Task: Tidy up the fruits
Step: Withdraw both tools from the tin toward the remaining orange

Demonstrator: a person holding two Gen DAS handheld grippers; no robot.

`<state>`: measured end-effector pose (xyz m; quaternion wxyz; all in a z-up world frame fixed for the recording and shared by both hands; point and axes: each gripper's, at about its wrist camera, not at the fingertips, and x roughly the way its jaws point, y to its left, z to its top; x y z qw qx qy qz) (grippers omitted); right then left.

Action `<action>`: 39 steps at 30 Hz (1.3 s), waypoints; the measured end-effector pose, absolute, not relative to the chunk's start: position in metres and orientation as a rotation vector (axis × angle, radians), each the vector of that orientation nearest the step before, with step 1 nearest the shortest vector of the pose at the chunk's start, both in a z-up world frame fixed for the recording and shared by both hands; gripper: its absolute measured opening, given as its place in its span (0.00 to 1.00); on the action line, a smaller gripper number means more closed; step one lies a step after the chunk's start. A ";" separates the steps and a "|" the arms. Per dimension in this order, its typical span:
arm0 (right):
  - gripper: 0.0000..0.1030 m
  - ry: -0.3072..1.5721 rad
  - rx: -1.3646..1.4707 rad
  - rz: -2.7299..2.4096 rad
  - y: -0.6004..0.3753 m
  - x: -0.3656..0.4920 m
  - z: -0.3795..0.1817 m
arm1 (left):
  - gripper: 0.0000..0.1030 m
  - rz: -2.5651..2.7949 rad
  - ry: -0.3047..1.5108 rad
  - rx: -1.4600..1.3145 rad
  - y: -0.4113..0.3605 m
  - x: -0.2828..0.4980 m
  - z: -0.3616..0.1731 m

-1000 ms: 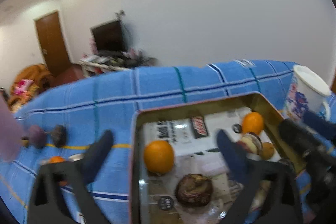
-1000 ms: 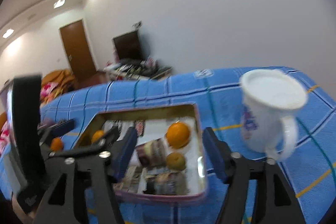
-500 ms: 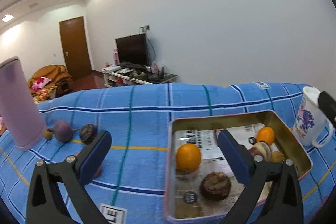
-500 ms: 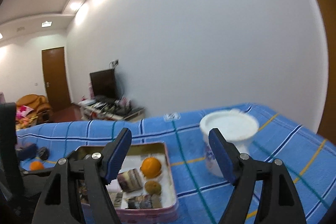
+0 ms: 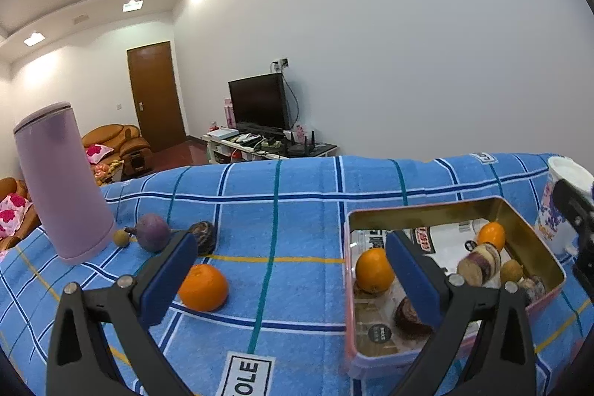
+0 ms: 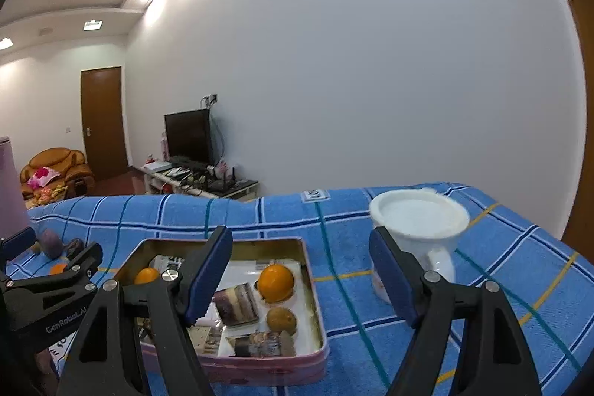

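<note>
Both pairs of tongs hang above a surface covered with a blue checked cloth point(image 5: 297, 210). The left tongs point(image 5: 286, 270) are spread wide with nothing between the pads, and the right tongs point(image 6: 300, 277) are likewise spread and empty.

A shallow tin point(image 5: 423, 210) with a gold inside and pink outer wall sits on the cloth, lined with printed paper. In it lie an orange point(image 5: 374, 270) near the left wall, a smaller orange point(image 5: 490, 235) toward the far right corner, a cut purple-and-white piece point(image 5: 479, 264), a small brownish fruit point(image 5: 511, 270) and a dark round fruit point(image 5: 408, 316) near the front; what the dark ones are is hard to tell.

Outside the tin, well to its left, a loose orange point(image 5: 203, 287) rests on the cloth. Behind it are a dark ribbed fruit point(image 5: 203, 235), a purple round fruit point(image 5: 153, 232) and a tiny tan one point(image 5: 121, 238), all close to a tall lilac tumbler point(image 5: 63, 180). A white mug point(image 6: 419, 229) stands to the right of the tin, apart from it.
</note>
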<state>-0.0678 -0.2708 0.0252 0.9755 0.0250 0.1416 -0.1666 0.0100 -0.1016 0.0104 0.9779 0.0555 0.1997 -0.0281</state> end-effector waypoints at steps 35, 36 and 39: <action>0.75 0.355 0.058 -0.293 -0.217 -0.073 0.019 | 1.00 -0.012 0.451 0.062 -0.047 -0.018 0.007; 0.75 0.359 0.058 -0.290 -0.214 -0.072 0.019 | 1.00 -0.012 0.457 0.062 -0.045 -0.017 0.006; 0.75 0.367 0.059 -0.282 -0.208 -0.070 0.018 | 1.00 -0.011 0.467 0.063 -0.040 -0.017 0.006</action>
